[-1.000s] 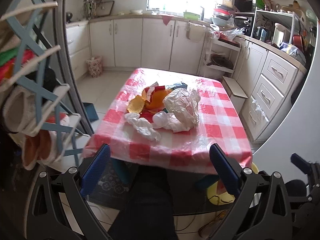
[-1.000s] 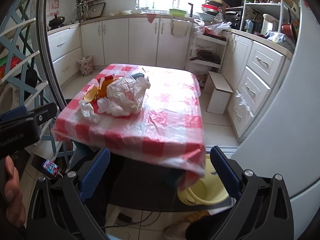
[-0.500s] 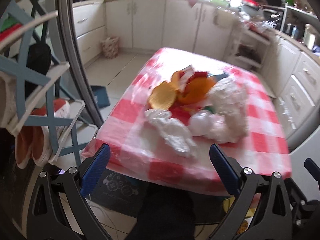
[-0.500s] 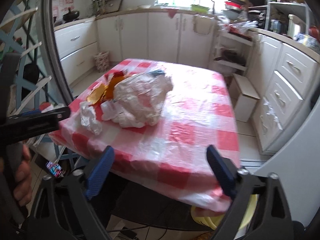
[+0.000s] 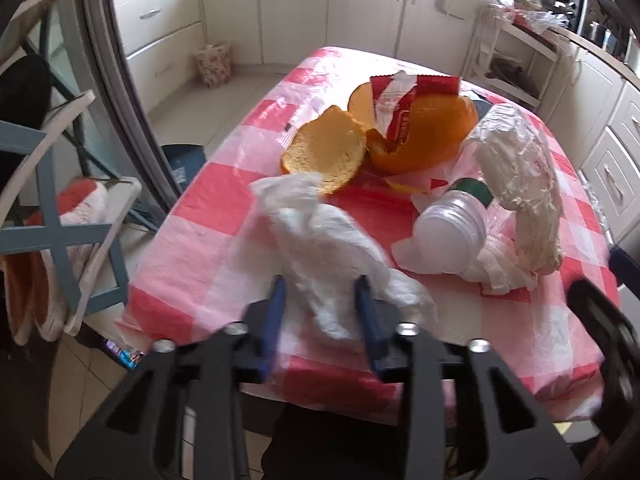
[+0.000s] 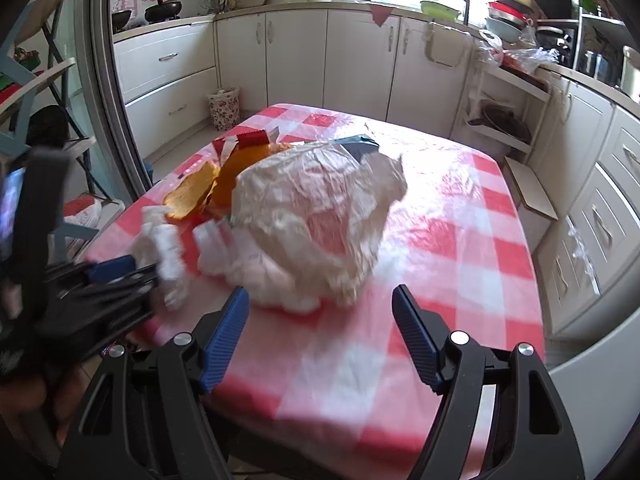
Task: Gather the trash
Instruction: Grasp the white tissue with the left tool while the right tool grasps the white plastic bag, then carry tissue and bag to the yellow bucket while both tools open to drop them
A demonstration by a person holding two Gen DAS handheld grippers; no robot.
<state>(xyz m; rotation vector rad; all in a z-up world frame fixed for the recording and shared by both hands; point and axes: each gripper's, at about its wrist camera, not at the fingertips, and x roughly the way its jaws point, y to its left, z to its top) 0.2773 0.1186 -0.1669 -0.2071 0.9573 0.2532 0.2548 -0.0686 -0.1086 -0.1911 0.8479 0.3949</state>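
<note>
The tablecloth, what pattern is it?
Red and white checks on the tablecloth, clearest in the right wrist view.

On the checked tablecloth (image 5: pixel 200 264) lie two pieces of orange peel (image 5: pixel 328 154), both in the upper middle of the left wrist view, one torn red wrapper (image 5: pixel 404 100) above them, and one clear plastic jar (image 5: pixel 450 232) at right of centre. There is one crumpled white tissue (image 5: pixel 328 252) at lower centre and one large crumpled white bag (image 5: pixel 520 184) at right. One flowered bin (image 5: pixel 214 64) stands at upper left.
</note>
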